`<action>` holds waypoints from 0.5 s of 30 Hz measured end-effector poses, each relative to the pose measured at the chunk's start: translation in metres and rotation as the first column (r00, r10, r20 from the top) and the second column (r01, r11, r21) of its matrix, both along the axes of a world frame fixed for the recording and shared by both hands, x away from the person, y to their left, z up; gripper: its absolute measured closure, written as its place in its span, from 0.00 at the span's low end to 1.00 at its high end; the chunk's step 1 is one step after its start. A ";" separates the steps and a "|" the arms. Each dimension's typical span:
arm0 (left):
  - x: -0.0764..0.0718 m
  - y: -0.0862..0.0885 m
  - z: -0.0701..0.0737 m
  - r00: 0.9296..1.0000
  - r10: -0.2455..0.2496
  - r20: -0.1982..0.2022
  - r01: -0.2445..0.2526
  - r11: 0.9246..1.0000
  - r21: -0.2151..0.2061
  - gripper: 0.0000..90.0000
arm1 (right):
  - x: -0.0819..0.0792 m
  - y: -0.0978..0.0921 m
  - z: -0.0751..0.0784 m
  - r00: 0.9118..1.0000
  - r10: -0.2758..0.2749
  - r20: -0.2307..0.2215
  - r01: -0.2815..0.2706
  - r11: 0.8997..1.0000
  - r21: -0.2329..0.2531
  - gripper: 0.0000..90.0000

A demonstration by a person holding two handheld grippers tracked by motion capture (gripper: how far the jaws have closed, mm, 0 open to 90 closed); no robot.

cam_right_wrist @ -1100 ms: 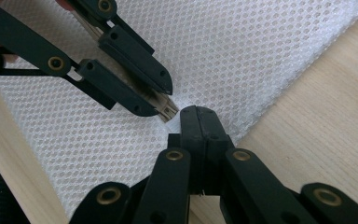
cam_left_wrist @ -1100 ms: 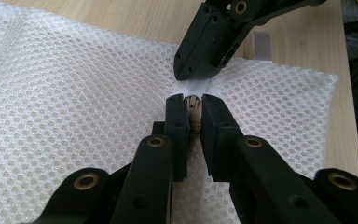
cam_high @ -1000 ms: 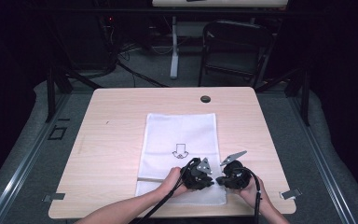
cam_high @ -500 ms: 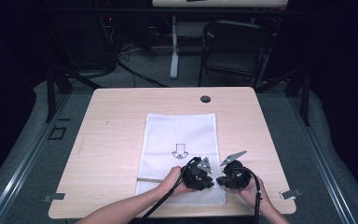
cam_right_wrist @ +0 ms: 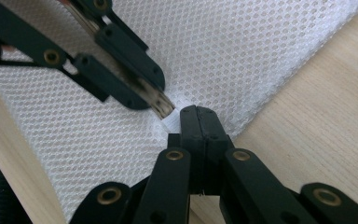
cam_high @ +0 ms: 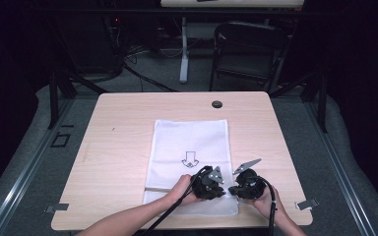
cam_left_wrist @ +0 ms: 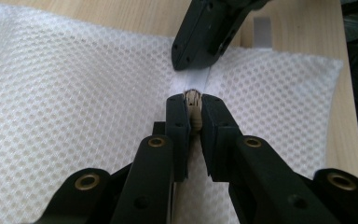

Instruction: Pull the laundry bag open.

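While my left gripper (cam_left_wrist: 193, 109) pinches the zipper pull (cam_left_wrist: 194, 103), my right gripper (cam_right_wrist: 196, 116) clamps the mesh bag (cam_high: 189, 142), printed with an arrow (cam_high: 190, 158).

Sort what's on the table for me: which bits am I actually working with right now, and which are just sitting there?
In the job:
- white mesh bag
- its white zipper strip
- small beige pull, pinched by the left gripper
- right gripper, shut at the bag's edge

Lying about:
- black round cap near the table's far edge
- folding chair beyond the table
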State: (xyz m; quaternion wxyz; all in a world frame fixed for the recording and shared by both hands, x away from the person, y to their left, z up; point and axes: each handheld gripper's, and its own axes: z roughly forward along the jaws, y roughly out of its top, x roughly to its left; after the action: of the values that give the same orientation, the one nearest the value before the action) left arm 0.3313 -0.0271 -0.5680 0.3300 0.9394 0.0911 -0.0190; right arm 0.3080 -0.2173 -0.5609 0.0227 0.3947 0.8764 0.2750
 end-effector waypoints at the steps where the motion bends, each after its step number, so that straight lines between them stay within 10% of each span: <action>1: 0.000 0.002 0.000 1.000 0.005 -0.012 -0.005 1.000 -0.005 0.92 | 0.001 -0.001 0.001 1.000 0.013 0.002 -0.013 1.000 -0.022 1.00; 15: 0.000 0.005 0.002 1.000 -0.001 -0.014 0.001 1.000 0.001 0.92 | 0.002 0.000 0.001 1.000 0.027 0.001 -0.027 0.999 -0.023 1.00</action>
State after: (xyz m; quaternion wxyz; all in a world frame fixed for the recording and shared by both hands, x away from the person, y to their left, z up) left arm 0.3315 -0.0222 -0.5663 0.3290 0.9394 0.0931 -0.0255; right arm 0.3097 -0.2178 -0.5599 0.0242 0.3822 0.8848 0.2654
